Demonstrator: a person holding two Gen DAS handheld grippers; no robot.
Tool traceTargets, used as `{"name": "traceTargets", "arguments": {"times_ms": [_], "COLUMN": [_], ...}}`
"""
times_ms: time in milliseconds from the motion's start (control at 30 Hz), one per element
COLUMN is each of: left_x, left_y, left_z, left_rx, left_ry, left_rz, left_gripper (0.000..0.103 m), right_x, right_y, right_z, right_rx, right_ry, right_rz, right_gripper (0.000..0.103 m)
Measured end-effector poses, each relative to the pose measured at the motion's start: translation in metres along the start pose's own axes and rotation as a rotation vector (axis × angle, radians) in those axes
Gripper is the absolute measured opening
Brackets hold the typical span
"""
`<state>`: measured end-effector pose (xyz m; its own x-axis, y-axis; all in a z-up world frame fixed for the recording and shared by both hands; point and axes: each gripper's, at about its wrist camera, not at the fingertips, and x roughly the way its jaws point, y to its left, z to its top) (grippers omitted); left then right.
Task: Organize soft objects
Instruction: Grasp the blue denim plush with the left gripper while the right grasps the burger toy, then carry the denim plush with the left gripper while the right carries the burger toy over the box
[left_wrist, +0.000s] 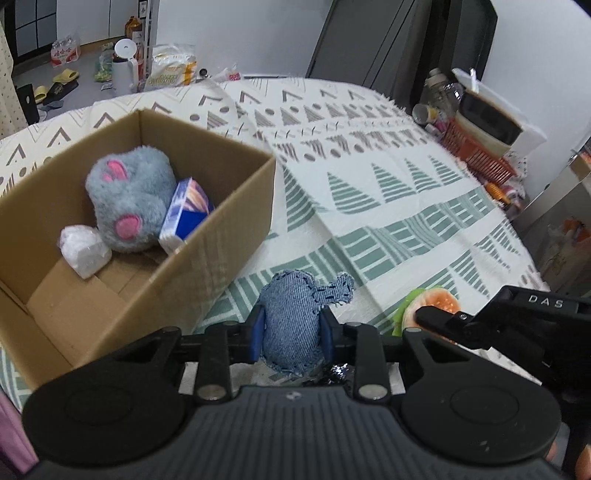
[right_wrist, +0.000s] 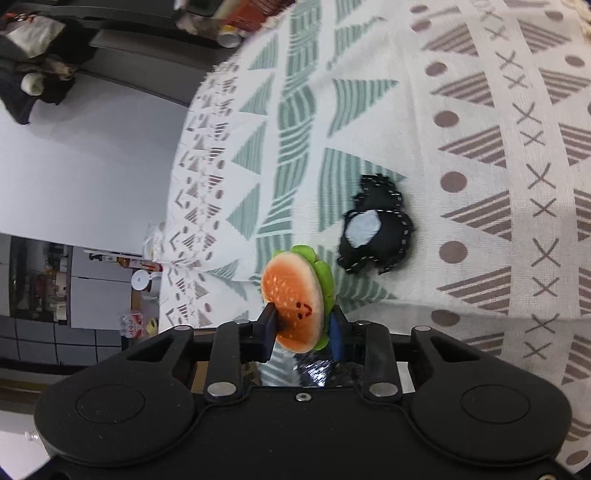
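Observation:
My left gripper (left_wrist: 291, 332) is shut on a blue denim stuffed toy (left_wrist: 295, 314), held just right of an open cardboard box (left_wrist: 221, 206). Inside the box lie a grey plush with pink patches (left_wrist: 129, 199), a blue and white packet (left_wrist: 186, 214) and a white wrapped bundle (left_wrist: 83, 251). My right gripper (right_wrist: 301, 328) is shut on a soft burger toy (right_wrist: 295, 295) with an orange bun and green lettuce edge; the same burger toy (left_wrist: 430, 306) shows at the lower right of the left wrist view. A black stitched toy with a white patch (right_wrist: 376, 229) lies on the patterned cloth (right_wrist: 480, 147) beyond it.
The cloth-covered table (left_wrist: 369, 166) drops off at its edges. A red basket with stacked containers (left_wrist: 480, 147) and bottles stands at the far right. Bottles, bags and slippers clutter the floor beyond the table (left_wrist: 122, 70).

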<state>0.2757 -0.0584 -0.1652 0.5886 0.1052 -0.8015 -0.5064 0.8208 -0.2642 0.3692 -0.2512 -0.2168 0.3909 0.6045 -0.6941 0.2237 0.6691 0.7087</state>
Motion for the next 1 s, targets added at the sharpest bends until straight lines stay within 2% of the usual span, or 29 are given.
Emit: {"name": "traceTargets", "arguments": {"times_ms": [333, 567, 1000], "left_x": [-0.041, -0.067, -0.090], "left_y": [0.009, 0.021, 0.069], "left_z": [0.017, 0.028, 0.044], "left_rx": [0.001, 0.017, -0.012], "left_ry": [-0.057, -0.095, -0.132], "left_rz": [-0.043, -0.081, -0.049], "left_gripper": [0.030, 0.030, 0.030], "right_x": [-0.034, -0.041, -0.029], "right_y": [0.033, 0.054, 0.092], "right_z": [-0.017, -0.037, -0.077], "right_rx": [-0.082, -0.155, -0.280], "right_ry": [-0.028, -0.034, 0.007], "right_rz": [0.086, 0.115, 0.186], "right_gripper": [0.029, 0.029, 0.029]}}
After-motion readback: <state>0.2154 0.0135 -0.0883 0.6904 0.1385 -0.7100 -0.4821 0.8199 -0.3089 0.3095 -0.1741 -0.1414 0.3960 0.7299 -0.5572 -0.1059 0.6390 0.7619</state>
